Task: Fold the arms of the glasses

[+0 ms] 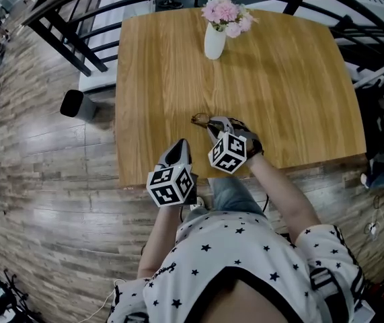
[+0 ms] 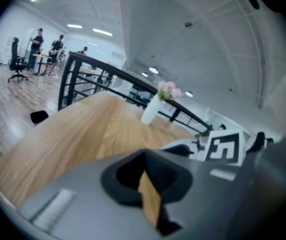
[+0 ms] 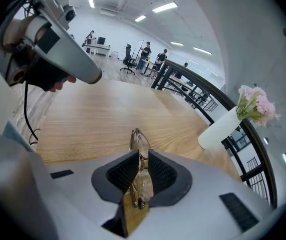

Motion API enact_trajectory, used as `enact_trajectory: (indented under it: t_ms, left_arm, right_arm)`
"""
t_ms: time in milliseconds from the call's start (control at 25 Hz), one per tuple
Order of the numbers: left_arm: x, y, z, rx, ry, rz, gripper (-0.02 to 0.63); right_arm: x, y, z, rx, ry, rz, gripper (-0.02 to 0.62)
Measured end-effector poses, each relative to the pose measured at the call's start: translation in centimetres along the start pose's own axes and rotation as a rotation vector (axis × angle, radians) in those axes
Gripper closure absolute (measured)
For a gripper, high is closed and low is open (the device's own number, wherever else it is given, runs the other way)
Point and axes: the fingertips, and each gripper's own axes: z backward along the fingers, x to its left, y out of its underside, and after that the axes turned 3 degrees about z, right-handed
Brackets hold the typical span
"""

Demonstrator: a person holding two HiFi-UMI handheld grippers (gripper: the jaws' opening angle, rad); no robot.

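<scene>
The glasses (image 3: 139,143), with a thin brownish frame and clear lenses, stand edge-on between the jaws of my right gripper (image 3: 140,166), which is shut on them. One lens sticks out past the pads; the arms cannot be made out. In the head view the glasses (image 1: 200,120) show just beyond the right gripper (image 1: 216,125), over the near middle of the wooden table (image 1: 178,66). My left gripper (image 1: 179,148) hovers at the table's front edge, close on the left, apart from the glasses. Its jaws (image 2: 144,173) stand together with nothing in them.
A white vase (image 1: 214,40) of pink flowers stands at the far middle of the table. The left gripper's body (image 3: 57,54) hangs at the upper left of the right gripper view. Black railings (image 1: 77,42) flank the table. A dark round object (image 1: 72,103) lies on the floor, left.
</scene>
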Motion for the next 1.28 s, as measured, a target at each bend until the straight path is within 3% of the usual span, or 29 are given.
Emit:
enact_trajectory:
  t_ms: [760, 1280]
  left_arm:
    - [-1.4, 2.4, 7.0, -0.013, 0.058, -0.058, 0.598]
    - [-3.5, 4.1, 10.6, -0.02, 0.111, -0.103, 0.598]
  right_arm:
    - [2.9, -4.0, 11.5, -0.192, 0.14, -0.334, 0.563]
    - [6.4, -4.2, 17.1, -0.313, 0.162, -0.55, 0.569]
